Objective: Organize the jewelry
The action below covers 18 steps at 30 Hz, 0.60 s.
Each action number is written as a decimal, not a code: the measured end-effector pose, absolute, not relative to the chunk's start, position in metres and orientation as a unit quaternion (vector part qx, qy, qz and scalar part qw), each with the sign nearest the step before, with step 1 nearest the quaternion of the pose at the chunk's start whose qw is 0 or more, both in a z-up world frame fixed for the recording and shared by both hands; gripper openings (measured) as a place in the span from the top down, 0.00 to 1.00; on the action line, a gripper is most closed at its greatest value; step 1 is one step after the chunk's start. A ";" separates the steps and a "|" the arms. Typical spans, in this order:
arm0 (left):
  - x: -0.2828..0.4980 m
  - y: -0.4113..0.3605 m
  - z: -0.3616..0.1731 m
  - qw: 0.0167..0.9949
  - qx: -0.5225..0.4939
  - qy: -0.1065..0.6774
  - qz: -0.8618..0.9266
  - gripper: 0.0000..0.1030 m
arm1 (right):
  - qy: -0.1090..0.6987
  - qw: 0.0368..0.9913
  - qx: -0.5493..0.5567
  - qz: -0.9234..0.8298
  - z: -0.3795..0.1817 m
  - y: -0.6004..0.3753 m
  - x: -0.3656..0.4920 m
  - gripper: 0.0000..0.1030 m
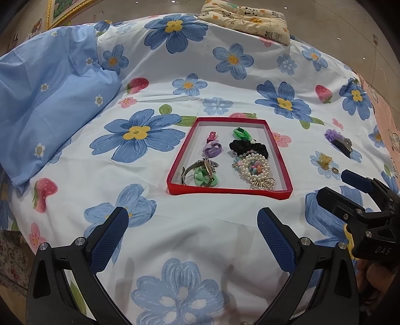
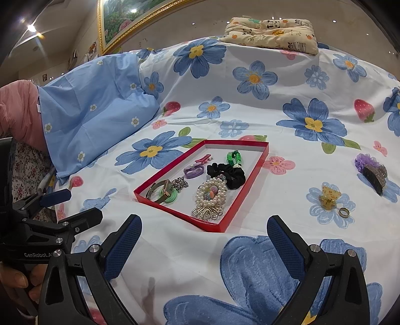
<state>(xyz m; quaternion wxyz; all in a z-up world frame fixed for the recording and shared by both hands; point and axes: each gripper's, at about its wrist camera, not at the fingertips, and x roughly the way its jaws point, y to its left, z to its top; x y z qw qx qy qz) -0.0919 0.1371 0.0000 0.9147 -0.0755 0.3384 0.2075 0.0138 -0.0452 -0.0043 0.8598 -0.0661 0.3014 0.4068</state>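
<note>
A red tray (image 1: 175, 170) (image 2: 246, 180) lies on the flowered bedsheet and holds several pieces: a pearl bracelet (image 1: 255, 167) (image 2: 211, 192), a black scrunchie (image 1: 247, 147) (image 2: 228, 173), a watch (image 1: 197, 167) (image 2: 161, 191) and hair ties. Right of the tray lie a purple hair claw (image 1: 338, 141) (image 2: 371, 170), a yellow clip (image 1: 325, 160) (image 2: 330, 196) and a ring (image 1: 335, 170) (image 2: 344, 212). My left gripper (image 1: 192, 225) is open and empty, just short of the tray. My right gripper (image 2: 203, 233) is open and empty, near the tray's front right corner.
A folded blue quilt (image 1: 50, 95) (image 2: 95, 105) lies at the left. A cream panda-print pillow (image 1: 247, 17) (image 2: 272, 31) sits at the far edge of the bed. A framed picture (image 2: 130, 17) hangs on the wall behind.
</note>
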 end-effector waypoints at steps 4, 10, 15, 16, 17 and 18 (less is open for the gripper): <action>-0.091 0.137 -0.001 0.915 -0.077 0.339 0.206 0.00 | 0.302 0.860 -0.066 0.406 -0.004 -0.045 0.014 0.02; -0.084 0.135 -0.005 0.914 -0.077 0.344 0.202 0.00 | 0.304 0.860 -0.065 0.405 -0.005 -0.045 0.015 0.02; -0.079 0.138 -0.004 0.914 -0.079 0.346 0.198 0.00 | 0.308 0.859 -0.064 0.404 -0.008 -0.045 0.024 0.02; -0.078 0.138 -0.004 0.914 -0.080 0.346 0.198 0.00 | 0.309 0.859 -0.064 0.403 -0.008 -0.045 0.025 0.02; -0.077 0.139 -0.004 0.913 -0.081 0.347 0.197 0.00 | 0.310 0.859 -0.064 0.403 -0.008 -0.045 0.027 0.02; -0.075 0.140 -0.005 0.913 -0.081 0.348 0.196 0.00 | 0.311 0.858 -0.063 0.403 -0.009 -0.045 0.028 0.02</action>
